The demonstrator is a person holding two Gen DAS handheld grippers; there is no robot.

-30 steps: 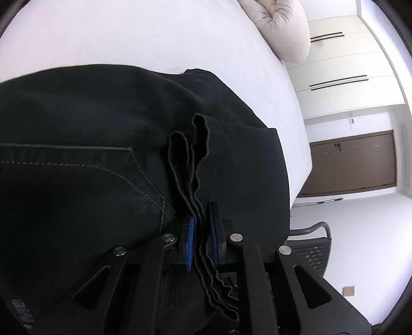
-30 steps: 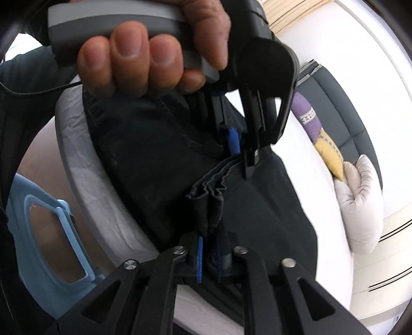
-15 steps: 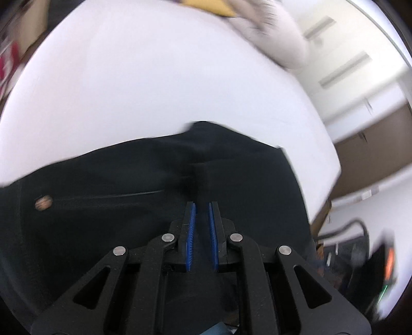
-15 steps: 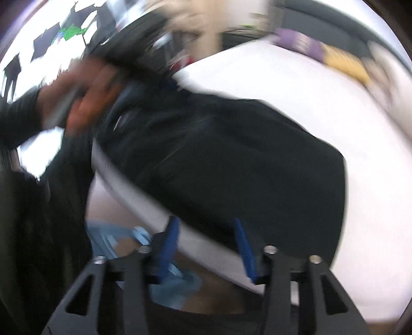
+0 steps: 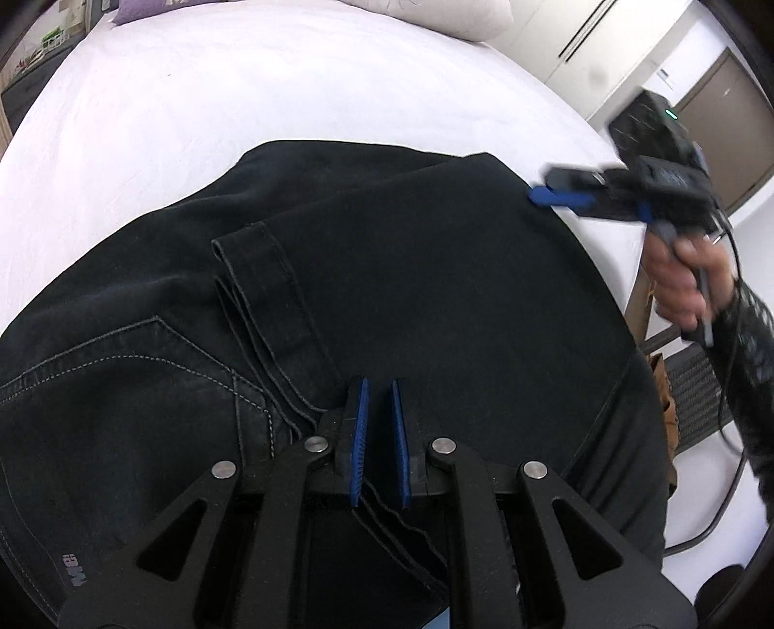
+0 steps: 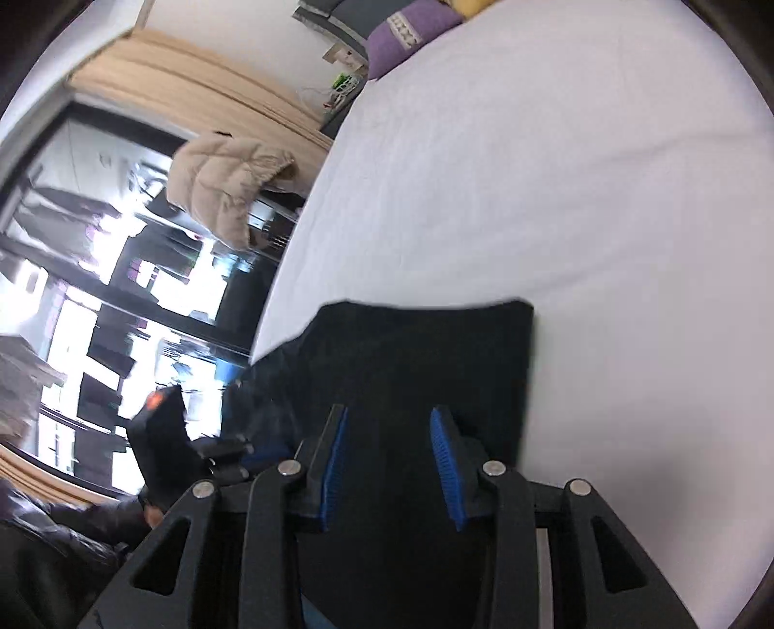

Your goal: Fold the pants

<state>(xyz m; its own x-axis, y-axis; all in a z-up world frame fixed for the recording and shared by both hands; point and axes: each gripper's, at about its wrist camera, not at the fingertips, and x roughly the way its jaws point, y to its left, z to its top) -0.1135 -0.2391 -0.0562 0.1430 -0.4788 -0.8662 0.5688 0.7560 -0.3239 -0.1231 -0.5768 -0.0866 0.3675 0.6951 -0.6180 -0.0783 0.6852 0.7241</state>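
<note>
Black pants lie folded on the white bed, leg hems stacked over the seat with its stitched back pocket. My left gripper hovers just above the hems, its blue pads a narrow gap apart, holding nothing. My right gripper is open and empty above the folded pants. It also shows in the left wrist view, at the pants' far right corner, held in a hand.
A cream pillow and a purple cushion lie at the head of the bed. A chair stands beside the bed's right edge. A beige jacket hangs near shelving left of the bed.
Both grippers have let go of the bunched hems and lifted back. The pants now lie flat on the bed. The right gripper has opened wide and swung to the pants' far corner.
</note>
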